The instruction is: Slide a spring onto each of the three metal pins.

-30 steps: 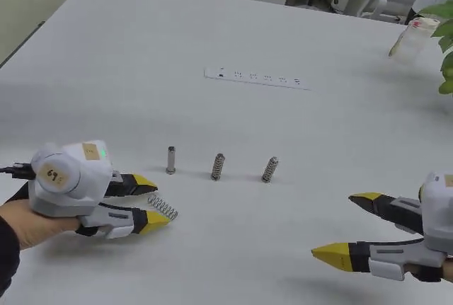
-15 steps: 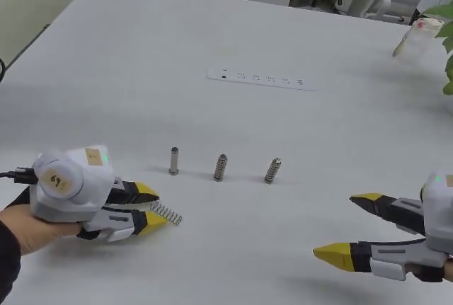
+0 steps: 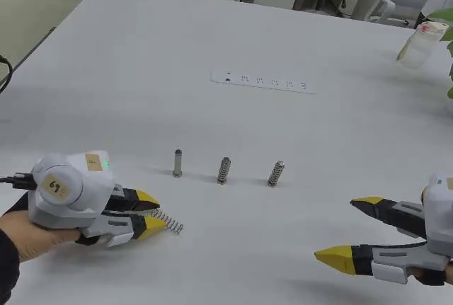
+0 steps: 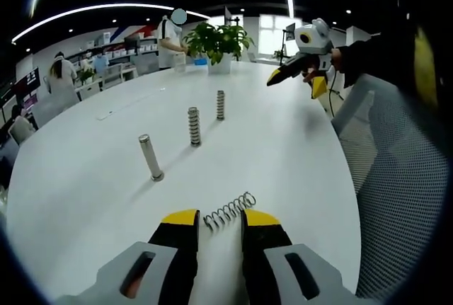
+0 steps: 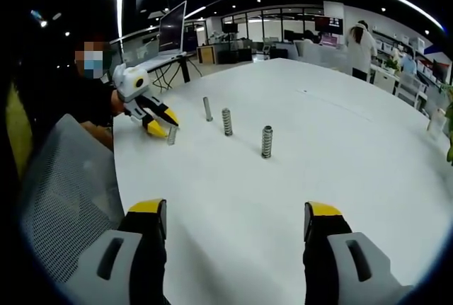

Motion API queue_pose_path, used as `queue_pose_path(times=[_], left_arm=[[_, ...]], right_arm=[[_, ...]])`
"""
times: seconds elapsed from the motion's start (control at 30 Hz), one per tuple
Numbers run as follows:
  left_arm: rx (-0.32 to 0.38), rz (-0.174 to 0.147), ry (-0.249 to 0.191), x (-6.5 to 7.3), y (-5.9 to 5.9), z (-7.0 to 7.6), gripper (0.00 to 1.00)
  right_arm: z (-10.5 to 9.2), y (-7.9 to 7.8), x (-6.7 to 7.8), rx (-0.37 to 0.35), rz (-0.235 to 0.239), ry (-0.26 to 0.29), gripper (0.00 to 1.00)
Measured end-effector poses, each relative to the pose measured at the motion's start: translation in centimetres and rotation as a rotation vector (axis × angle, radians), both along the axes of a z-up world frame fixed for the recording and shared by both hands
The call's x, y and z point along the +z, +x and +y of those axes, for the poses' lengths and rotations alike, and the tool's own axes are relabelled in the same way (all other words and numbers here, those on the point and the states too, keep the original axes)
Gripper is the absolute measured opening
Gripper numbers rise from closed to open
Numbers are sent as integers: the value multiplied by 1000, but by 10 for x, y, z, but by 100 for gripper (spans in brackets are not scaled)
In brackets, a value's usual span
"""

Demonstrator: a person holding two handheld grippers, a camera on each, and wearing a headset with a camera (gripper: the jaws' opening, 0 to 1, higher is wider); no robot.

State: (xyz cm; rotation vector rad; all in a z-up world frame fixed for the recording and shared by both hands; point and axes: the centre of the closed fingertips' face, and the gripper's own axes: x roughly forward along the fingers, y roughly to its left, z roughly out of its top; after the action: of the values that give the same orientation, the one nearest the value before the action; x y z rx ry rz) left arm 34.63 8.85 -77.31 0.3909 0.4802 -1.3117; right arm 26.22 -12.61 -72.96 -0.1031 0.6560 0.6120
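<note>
Left gripper [image 3: 162,211] nearly closed, pinches end of loose spring [image 3: 174,225], near side of bare left pin [image 3: 178,163]. Right gripper [image 3: 334,228] wide open, empty.

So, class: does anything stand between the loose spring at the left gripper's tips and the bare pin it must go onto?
Nothing visible does. Only bare table separates the loose spring from the bare pin. The two pins already carrying springs stand beyond it, off that path.

Left gripper [image 3: 161,211] is sitting low with jaws nearly together, while right gripper [image 3: 334,228] is hovering with jaws spread wide.
</note>
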Motion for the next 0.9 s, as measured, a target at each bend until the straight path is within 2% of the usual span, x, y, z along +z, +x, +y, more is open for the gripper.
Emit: queue_pose_path(times=[0.17,0.2,0.33,0.5,0.63,0.77,0.9], left_arm=[[-22,-4,3,1,-4,1,21],[-42,-22,18,0,-3,2,21],[-78,-42,31,-2,-4,0,20],[-110,-70,54,-5,1,-3,18],[-122,-62,55,-5,3,-4,17],[-130,-25,57,-7,-3,-4,14],[-122,-26,86,-12,-6,-1,10]], right_arm=[[1,0,0,2,1,0,77],[1,-1,0,3,2,-1,77],[0,-1,0,-1,0,0,77],[-3,-2,1,-6,1,-2,77],[-4,-1,3,-11,-3,-6,77],[-5,1,4,-13,-8,-8,76],[-3,2,2,-7,-9,-6,76]])
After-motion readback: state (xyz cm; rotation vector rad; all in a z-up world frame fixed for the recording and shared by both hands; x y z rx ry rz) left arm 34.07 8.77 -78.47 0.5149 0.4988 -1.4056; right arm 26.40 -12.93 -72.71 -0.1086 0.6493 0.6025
